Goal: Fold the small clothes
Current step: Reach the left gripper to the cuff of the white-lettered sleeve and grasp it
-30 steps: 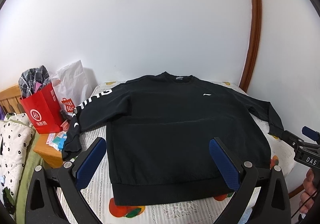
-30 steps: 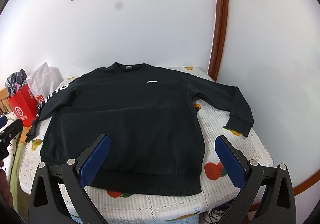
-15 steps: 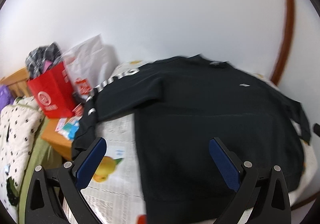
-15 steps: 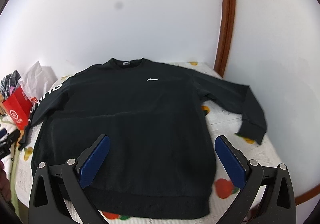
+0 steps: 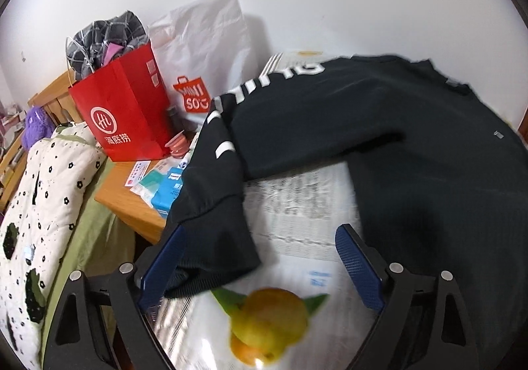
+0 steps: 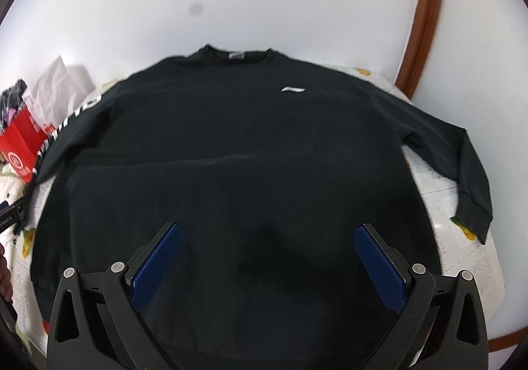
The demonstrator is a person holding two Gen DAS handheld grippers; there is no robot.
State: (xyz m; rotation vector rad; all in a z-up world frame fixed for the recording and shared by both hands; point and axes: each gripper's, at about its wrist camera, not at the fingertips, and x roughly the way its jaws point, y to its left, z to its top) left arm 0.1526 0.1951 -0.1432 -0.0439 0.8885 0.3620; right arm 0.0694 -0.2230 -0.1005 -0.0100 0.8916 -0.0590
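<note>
Bag (image 5: 125, 116), red: checked cloth stuffed inside | left jaws closing around sweatshirt (image 5: 412, 145) cuff | right jaws apart

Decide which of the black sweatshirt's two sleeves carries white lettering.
The lettered sleeve hanging off the bed toward the red paper bag; the plain sleeve beside the brown wooden trim is unmarked.

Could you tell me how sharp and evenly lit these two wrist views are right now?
Left wrist view: motion-smeared bedsheet and orange print, red bag fairly crisp, fisheye bends the wall. Right wrist view: black sweatshirt slightly soft at its edges, a dark shadow patch between the right claw pads, dark vignette at the corners.
</note>
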